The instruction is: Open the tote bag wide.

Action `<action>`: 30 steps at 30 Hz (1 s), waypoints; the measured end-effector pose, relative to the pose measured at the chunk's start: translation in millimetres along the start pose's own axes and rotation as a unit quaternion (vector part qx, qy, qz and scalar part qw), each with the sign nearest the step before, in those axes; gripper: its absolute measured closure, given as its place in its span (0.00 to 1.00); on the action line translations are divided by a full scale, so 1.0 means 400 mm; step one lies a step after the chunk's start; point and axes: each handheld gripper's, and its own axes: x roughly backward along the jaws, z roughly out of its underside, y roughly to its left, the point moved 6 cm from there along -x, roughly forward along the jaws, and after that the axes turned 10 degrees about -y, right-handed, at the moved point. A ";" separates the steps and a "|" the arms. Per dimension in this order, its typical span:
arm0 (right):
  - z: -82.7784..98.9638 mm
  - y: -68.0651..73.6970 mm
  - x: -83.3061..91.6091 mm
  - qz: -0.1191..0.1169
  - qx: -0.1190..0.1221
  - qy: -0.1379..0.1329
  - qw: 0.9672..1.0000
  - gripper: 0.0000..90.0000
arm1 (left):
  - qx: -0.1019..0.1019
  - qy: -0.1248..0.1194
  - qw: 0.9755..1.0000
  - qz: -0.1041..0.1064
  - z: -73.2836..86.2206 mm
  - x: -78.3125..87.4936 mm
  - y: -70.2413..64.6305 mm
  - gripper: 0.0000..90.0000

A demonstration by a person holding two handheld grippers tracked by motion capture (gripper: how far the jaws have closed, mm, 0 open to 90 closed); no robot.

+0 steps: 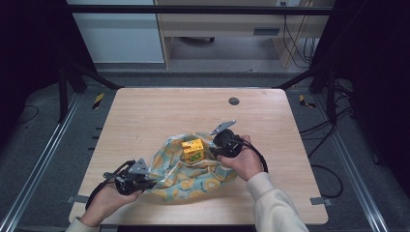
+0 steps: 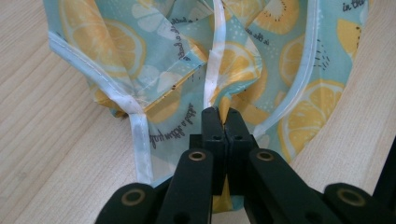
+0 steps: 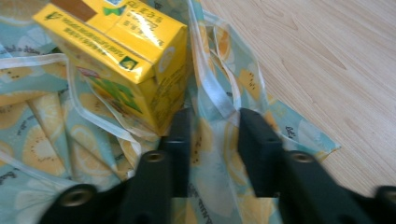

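Note:
A light-blue cloth bag [image 1: 193, 176] printed with lemon slices lies crumpled on the wooden table [image 1: 145, 111]. A yellow drink carton [image 1: 193, 150] stands in its open mouth. My left gripper [image 1: 153, 182] is at the bag's left end; in the left gripper view its jaws [image 2: 223, 114] are shut on a fold of the bag [image 2: 177, 60] beside a white hem. My right gripper [image 1: 211, 147] is at the bag's right rim. In the right gripper view its jaws [image 3: 215, 119] straddle a white-trimmed edge of the bag [image 3: 42, 140] with a gap between them, the left jaw against the carton [image 3: 116, 51].
A round dark grommet [image 1: 234, 101] sits in the tabletop at the back. Bare wood [image 3: 317, 56] lies to the right of the bag. Metal frame rails run along both sides of the table, with cables on the floor at right.

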 end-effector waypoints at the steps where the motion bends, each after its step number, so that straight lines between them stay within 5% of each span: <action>1: -0.001 -0.004 -0.004 0.002 -0.001 0.002 1.000 0.83 | 0.000 -0.001 1.000 -0.001 -0.001 -0.001 0.001 1.00; 6: -0.020 -0.042 -0.014 0.022 -0.011 -0.012 1.000 0.99 | 0.006 -0.017 1.000 -0.010 -0.022 -0.004 0.012 0.99; 14: -0.069 -0.125 -0.001 0.061 -0.032 -0.051 0.996 1.00 | 0.011 -0.038 0.999 -0.014 -0.060 -0.017 0.016 0.99; 19: -0.030 -0.164 -0.042 0.061 -0.056 -0.031 0.996 1.00 | 0.016 -0.027 0.999 -0.015 -0.045 -0.037 0.025 1.00; 30: 0.038 -0.177 -0.091 0.057 -0.078 -0.005 0.995 0.97 | 0.000 -0.010 1.000 -0.014 -0.030 -0.051 0.005 1.00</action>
